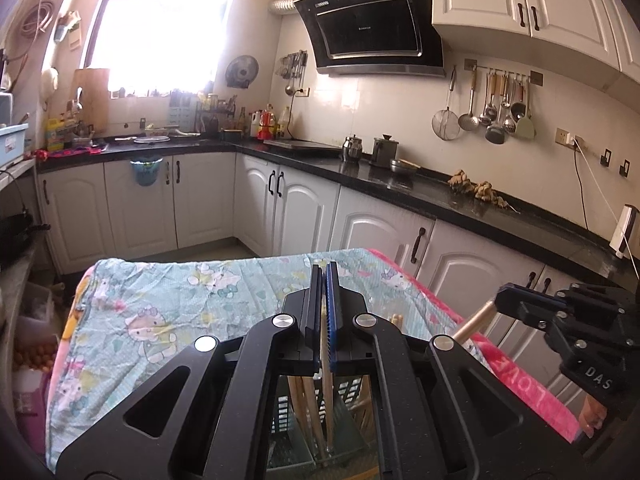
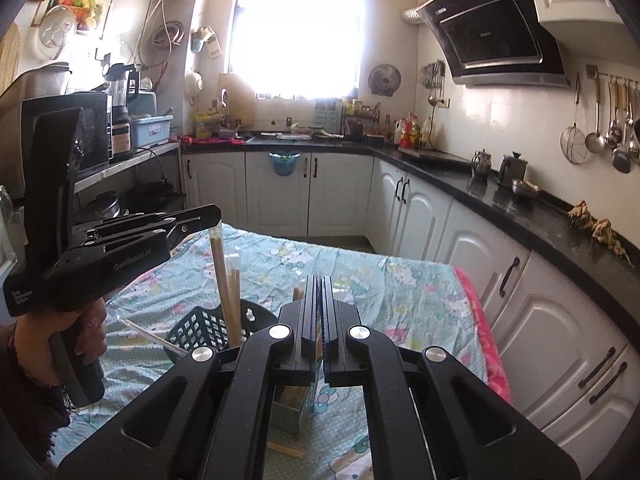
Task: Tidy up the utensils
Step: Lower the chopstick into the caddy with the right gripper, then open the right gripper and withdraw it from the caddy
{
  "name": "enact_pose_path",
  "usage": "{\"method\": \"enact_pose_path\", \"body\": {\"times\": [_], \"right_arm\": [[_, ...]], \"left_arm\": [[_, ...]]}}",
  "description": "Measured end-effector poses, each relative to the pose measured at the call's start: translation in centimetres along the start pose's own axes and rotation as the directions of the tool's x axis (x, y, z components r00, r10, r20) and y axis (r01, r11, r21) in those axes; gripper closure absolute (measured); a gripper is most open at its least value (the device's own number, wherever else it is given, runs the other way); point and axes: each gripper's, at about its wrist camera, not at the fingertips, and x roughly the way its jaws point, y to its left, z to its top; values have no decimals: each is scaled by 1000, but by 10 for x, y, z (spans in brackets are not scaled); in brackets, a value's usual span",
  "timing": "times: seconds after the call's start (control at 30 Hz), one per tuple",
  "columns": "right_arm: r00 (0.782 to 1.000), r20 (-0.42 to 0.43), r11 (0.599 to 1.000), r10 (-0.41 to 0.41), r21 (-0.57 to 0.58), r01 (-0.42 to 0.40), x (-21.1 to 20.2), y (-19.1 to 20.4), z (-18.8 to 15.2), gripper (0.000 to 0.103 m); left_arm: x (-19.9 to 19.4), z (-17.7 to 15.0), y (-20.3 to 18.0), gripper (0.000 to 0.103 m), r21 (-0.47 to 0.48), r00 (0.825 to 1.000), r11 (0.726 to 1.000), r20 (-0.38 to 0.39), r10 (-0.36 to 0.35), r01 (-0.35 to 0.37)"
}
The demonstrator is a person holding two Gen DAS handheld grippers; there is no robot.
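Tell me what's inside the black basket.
Several wooden chopsticks stand upright in the black basket, one pinched by the left gripper. The basket's bottom is hidden by the right gripper.

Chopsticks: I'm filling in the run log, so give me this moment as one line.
left gripper: shut on chopstick, reaching into black basket | right gripper: shut on second chopstick

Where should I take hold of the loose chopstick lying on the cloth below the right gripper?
Grip the loose chopstick on its visible shaft, coming straight down from above with the jaws across its length. It lies flat and slanted on the tablecloth close to the teal box, so a side approach looks blocked.
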Motion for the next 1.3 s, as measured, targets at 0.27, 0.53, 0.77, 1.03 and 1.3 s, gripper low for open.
{"method": "enact_pose_path", "body": {"times": [0.27, 0.53, 0.77, 1.03, 1.3], "right_arm": [[999, -32, 1000, 6, 29, -5, 15, -1, -11, 98], [1000, -24, 998, 4, 65, -2, 7, -8, -20, 63], [1000, 5, 997, -5, 81, 5, -14, -16, -21, 52], [1000, 21, 997, -7, 73, 6, -40, -18, -29, 38], [1000, 21, 998, 5, 62, -6, -61, -12, -44, 29]], "left_arm": [[6, -13, 0, 102, -10, 999, 1000, -41, -10, 10], [-5, -17, -2, 73, -29, 998, 999, -55, -34, 33], [-27, -12, -3, 48, -56, 998, 997, -33, -51, 49], [-61, -10, 1, 11, -96, 998, 993, 3, -63, 63], [-86, -29, 8, 11, -133, 998, 990, -22, -57, 54]]}}
